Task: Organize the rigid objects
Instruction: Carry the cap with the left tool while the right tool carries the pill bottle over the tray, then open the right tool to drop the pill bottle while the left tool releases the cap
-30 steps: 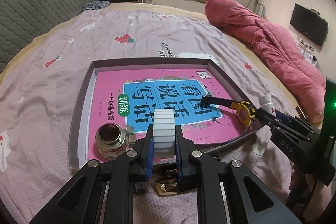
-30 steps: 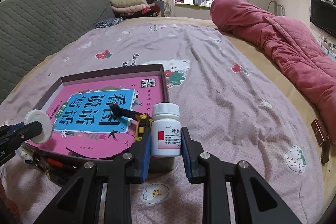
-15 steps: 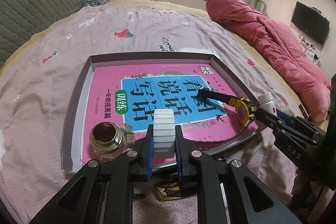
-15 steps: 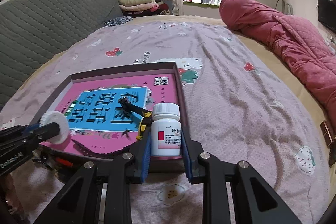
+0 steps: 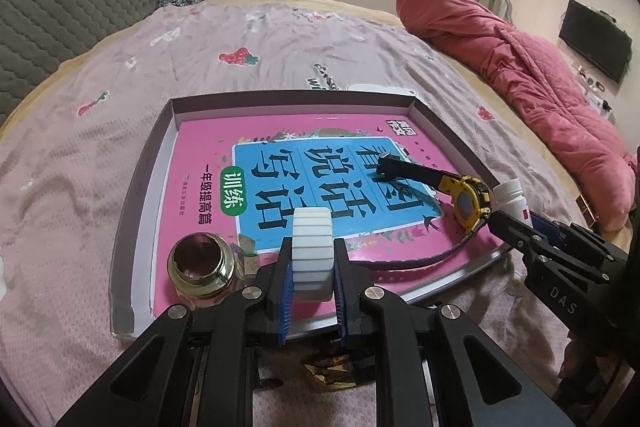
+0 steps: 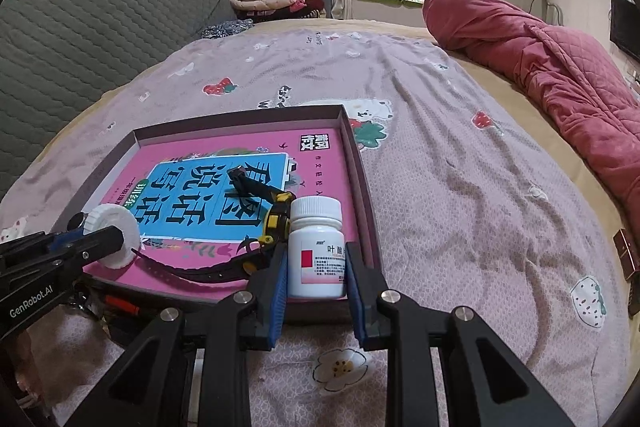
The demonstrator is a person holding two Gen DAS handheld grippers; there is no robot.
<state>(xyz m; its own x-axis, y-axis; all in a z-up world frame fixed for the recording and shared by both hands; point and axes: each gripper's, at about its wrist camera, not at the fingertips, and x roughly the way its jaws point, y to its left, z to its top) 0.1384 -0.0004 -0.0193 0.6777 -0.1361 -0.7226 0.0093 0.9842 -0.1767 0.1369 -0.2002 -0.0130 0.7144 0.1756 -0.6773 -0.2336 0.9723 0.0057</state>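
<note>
Left tool: clamped on white lid.
Right tool: clamped on pill bottle.
Risk: bottle may clip tray wall and tip.

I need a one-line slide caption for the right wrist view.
Right gripper holds a white pill bottle over the tray corner, beside a yellow watch.

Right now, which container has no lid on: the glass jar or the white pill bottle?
The glass jar, standing open-mouthed on the pink book in the tray. The white pill bottle, clamped in the right gripper, has its cap on.
</note>
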